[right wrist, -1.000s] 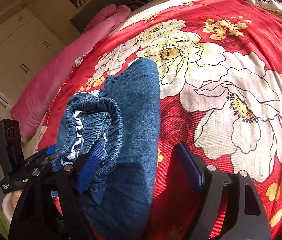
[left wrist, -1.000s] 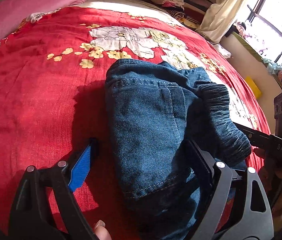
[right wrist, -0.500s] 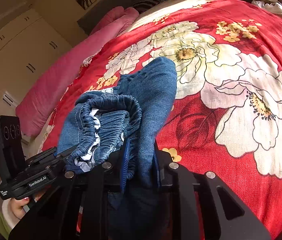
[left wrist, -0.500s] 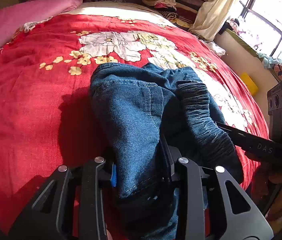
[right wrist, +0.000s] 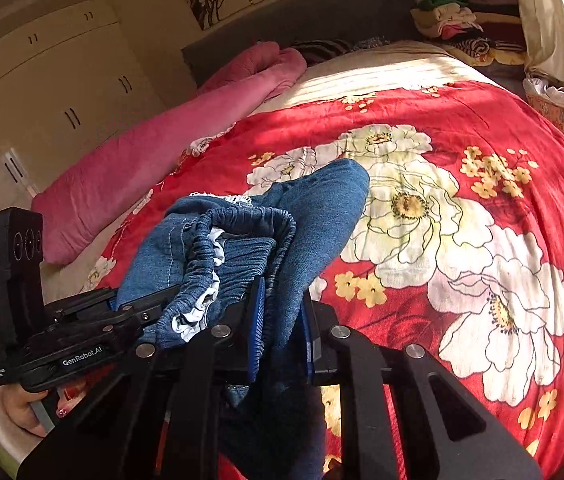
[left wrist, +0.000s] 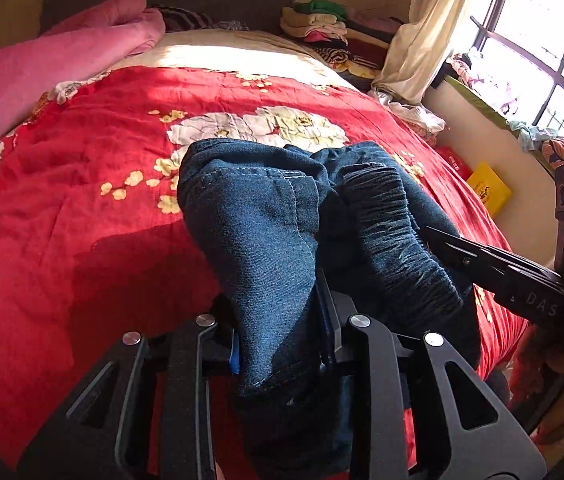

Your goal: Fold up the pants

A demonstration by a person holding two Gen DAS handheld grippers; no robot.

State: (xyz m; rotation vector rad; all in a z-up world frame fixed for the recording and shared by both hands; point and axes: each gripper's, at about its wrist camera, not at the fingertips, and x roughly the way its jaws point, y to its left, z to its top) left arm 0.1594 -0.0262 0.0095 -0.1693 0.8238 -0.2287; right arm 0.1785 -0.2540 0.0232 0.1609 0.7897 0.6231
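Blue jeans (left wrist: 265, 232) with an elastic waistband (left wrist: 398, 236) hang bunched above the red flowered bedspread (left wrist: 61, 220). My left gripper (left wrist: 277, 320) pinches one side of the denim, its jaws still closing on the cloth. My right gripper (right wrist: 282, 320) is shut on the other side of the jeans (right wrist: 322, 208), next to the gathered waistband (right wrist: 241, 236). Each gripper shows in the other's view: the right one (left wrist: 482, 260) at the right, the left one (right wrist: 121, 312) at the lower left, held by a hand (right wrist: 21, 404). The lower part of the jeans is hidden behind the jaws.
A pink blanket (left wrist: 41, 68) lies along the bed's left side. Folded clothes (left wrist: 322, 24) are stacked at the headboard's right, by a curtain (left wrist: 422, 36) and a window (left wrist: 542, 40). A yellow box (left wrist: 488, 192) sits beside the bed. A wardrobe (right wrist: 41, 92) stands at the left.
Both grippers went from open around the jeans to shut on them. Both then rose, lifting the denim off the bedspread, so more of the room shows.
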